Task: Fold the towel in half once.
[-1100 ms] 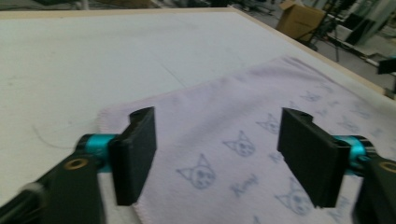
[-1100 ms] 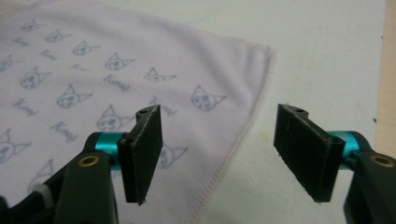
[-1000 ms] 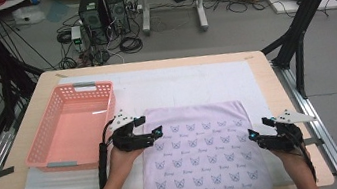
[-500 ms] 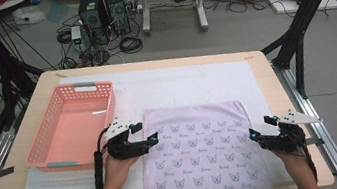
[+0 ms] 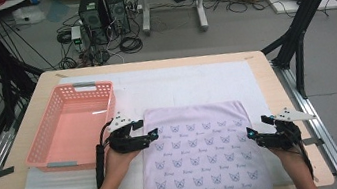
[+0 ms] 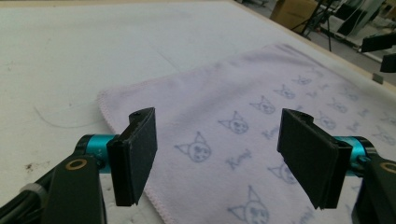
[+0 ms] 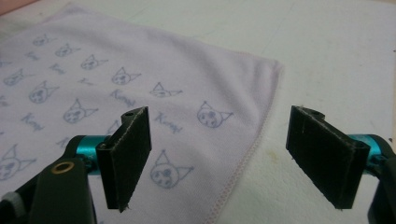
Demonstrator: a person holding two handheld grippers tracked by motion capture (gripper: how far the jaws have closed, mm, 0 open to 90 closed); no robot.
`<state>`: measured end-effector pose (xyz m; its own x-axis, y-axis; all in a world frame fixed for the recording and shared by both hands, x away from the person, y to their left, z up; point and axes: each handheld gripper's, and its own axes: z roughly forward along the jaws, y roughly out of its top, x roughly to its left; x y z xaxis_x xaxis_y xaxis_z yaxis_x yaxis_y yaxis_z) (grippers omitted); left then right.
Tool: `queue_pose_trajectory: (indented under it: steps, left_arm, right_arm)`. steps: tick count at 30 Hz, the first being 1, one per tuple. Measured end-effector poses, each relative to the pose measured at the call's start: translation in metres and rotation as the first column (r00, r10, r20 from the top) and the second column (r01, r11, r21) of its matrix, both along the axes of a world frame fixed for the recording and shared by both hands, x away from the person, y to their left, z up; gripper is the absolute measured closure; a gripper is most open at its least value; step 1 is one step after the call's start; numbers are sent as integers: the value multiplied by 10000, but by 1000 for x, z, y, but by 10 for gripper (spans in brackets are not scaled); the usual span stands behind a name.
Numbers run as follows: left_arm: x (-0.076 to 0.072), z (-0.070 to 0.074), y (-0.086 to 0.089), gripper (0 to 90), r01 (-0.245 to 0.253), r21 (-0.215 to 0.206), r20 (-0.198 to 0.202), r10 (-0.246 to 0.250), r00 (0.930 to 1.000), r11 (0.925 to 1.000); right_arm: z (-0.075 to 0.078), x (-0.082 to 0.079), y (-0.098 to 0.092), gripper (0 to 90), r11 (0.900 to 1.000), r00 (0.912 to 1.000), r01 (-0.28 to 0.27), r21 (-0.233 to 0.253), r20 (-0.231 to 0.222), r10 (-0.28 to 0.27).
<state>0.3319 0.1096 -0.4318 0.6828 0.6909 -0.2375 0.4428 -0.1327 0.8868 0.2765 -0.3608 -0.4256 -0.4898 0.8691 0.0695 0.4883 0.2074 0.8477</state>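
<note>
We hold the left gripper (image 5: 151, 136) and the right gripper (image 5: 251, 134) spread wide, grasping nothing, over opposite edges of the towel (image 5: 201, 155).

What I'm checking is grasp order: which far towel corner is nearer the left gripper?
The far-left corner, by the pink basket, just beyond the left gripper.

soft matt cloth towel (image 5: 203, 155) with stitched hem; glossy pink plastic basket (image 5: 72, 126); matt white mat (image 5: 195, 83) on a smooth wood counter (image 5: 289, 106); tool pads (image 6: 137, 154) matt black
</note>
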Motion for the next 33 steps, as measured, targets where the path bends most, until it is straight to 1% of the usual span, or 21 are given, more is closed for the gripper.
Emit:
queue_pose_trajectory:
  steps: [2, 3, 7, 9, 11, 13, 14, 15, 16, 19, 21, 22, 24, 25, 26, 27, 28, 29, 30, 31, 33]
  left_arm:
    - [5, -2, -1, 297, -136, 72, -55, 136, 9999, 9999]
    - [8, -3, -1, 297, -169, 208, -181, 173, 9997, 9996]
    - [14, -7, -2, 308, -380, 216, -270, 386, 9989, 9990]
    - [16, -10, -3, 316, -451, 468, -356, 467, 9983, 9979]
    - [18, -13, -6, 356, -529, 754, -299, 553, 9980, 9957]
    - [20, -15, -7, 355, -740, 848, -480, 783, 9958, 9936]
    - [22, -17, -7, 358, -833, 886, -635, 891, 9940, 9926]
    - [25, -18, -8, 359, -852, 1089, -876, 949, 9916, 9904]
    - [26, -19, -10, 356, -931, 1127, -967, 1042, 9898, 9893]
    - [31, -19, -15, 357, -1142, 1525, -1070, 1313, 9855, 9817]
    - [34, -20, -20, 357, -1261, 1657, -1113, 1456, 9831, 9781]
    - [36, -20, -21, 360, -1209, 1923, -1198, 1456, 9821, 9739]
    - [36, -19, -26, 365, -1219, 2199, -1011, 1469, 9840, 9679]
    - [35, -19, -29, 361, -1223, 2520, -846, 1477, 9854, 9600]
    - [34, -19, -32, 385, -1303, 2928, -612, 1545, 9861, 9473]
    - [33, -18, -34, 415, -1308, 3240, -439, 1530, 9872, 9370]
    - [33, -18, -35, 422, -1350, 3229, -421, 1567, 9868, 9368]
    - [33, -18, -35, 433, -1402, 3345, -428, 1636, 9856, 9319]
    - [33, -17, -35, 450, -1421, 3365, -456, 1668, 9849, 9309]
    - [33, -17, -35, 475, -1479, 3338, -458, 1728, 9839, 9310]
    - [32, -17, -36, 538, -1412, 3277, -466, 1653, 9851, 9342]
  right_arm:
    - [-2, 5, 1, 223, 10000, 9999, -30, -43, -154, 29]
    - [-2, 7, 2, 232, 10000, 9998, -69, -16, -212, 68]
    - [-6, 19, 2, 241, 10000, 9986, -49, 19, -527, 50]
    - [-9, 25, 1, 242, 10000, 9977, 38, -78, -680, -43]
    - [-11, 30, 0, 251, 9999, 9964, 108, -31, -838, -110]
    - [-12, 35, 1, 265, 9998, 9947, 156, 110, -1023, -144]
    - [-13, 37, 1, 270, 9999, 9942, 147, 4, -1068, -146]
    - [-14, 39, 2, 279, 9997, 9934, 188, -139, -1127, -203]
    - [-14, 41, 3, 288, 9996, 9924, 235, -151, -1208, -252]
    - [-16, 48, 4, 310, 9984, 9899, 352, -451, -1360, -411]
    - [-16, 53, 6, 318, 9965, 9872, 522, -657, -1474, -614]
    - [-16, 55, 7, 318, 9950, 9855, 611, -785, -1532, -726]
    - [-16, 60, 9, 321, 9927, 9833, 743, -953, -1590, -888]
    - [-17, 61, 11, 321, 9917, 9823, 800, -1010, -1613, -957]
    - [-18, 63, 12, 326, 9909, 9816, 821, -1063, -1635, -988]
    - [-19, 65, 13, 334, 9892, 9800, 887, -1166, -1672, -1076]
    - [-20, 66, 14, 339, 9878, 9781, 917, -1257, -1747, -1130]
    - [-21, 67, 14, 351, 9870, 9783, 940, -1300, -1716, -1158]
    - [-20, 66, 15, 378, 9858, 9776, 1025, -1331, -1696, -1245]
    - [-20, 66, 16, 406, 9847, 9777, 1034, -1401, -1678, -1266]
    - [-19, 65, 17, 522, 9860, 9803, 837, -1440, -1658, -1074]
